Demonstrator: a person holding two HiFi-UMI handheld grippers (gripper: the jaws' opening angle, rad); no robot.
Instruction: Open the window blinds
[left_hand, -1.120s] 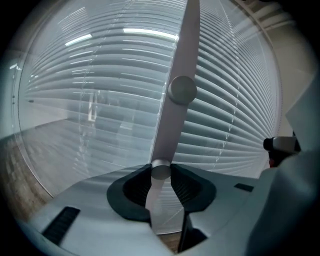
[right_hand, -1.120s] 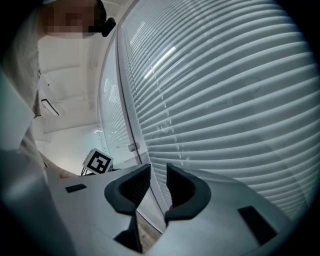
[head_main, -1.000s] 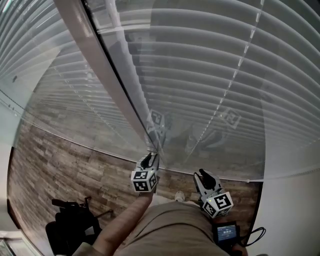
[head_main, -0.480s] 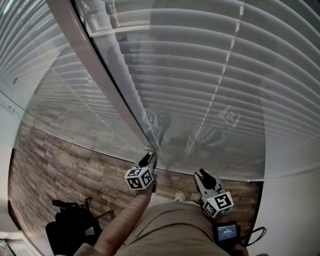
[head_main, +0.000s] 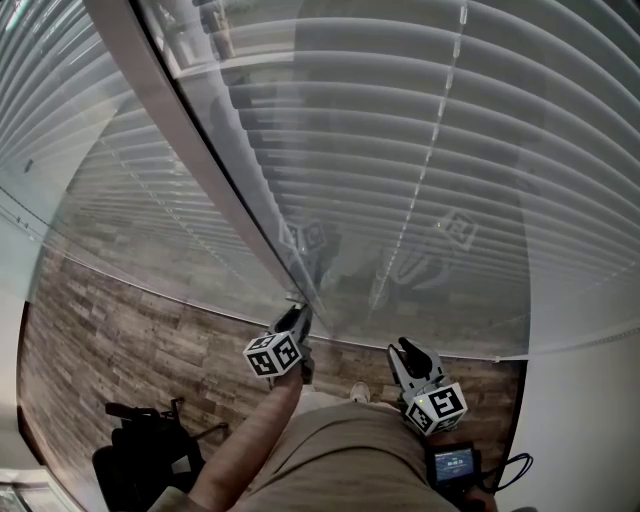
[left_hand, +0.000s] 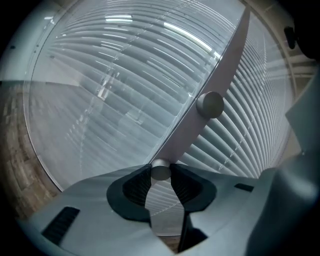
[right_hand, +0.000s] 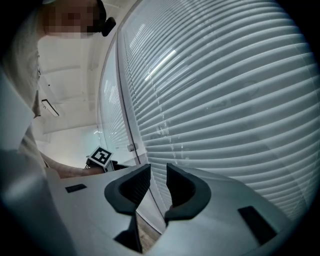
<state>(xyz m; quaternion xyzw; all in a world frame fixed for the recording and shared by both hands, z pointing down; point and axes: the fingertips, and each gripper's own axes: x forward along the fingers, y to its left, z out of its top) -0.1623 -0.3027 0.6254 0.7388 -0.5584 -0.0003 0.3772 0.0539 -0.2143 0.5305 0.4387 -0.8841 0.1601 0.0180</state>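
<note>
1. Filling most of every view, the window blinds (head_main: 420, 150) are hung behind glass. The slats are overlapped, so nothing much gets seen through them. A thin cord (head_main: 432, 170) is run down across the slats.
2. A grey metal frame post (head_main: 190, 150) is set between the two glazed panels. In the head view it's angled down toward the left gripper.
3. Wood-look floor (head_main: 120, 340) is shown below the glass. Some black gear (head_main: 140, 455) is parked on it at lower left, well apart from both grippers.
4. The left gripper (head_main: 296, 316) is held up at the lower end of the post, with its marker cube tilted. In the left gripper view its fingers (left_hand: 135, 185) are closed part-way onto a small round knob (left_hand: 160, 171) that sticks out of the post, and a pad is pressed against each side of it.
5. The right gripper (head_main: 404, 350) is held just to the right of that, near the glass. Its jaws are left a narrow gap apart with nothing gripped, and only blinds are seen through the gap.
6. A second knob (left_hand: 210, 104) is spotted farther up the same post, with nothing touching it.
</note>
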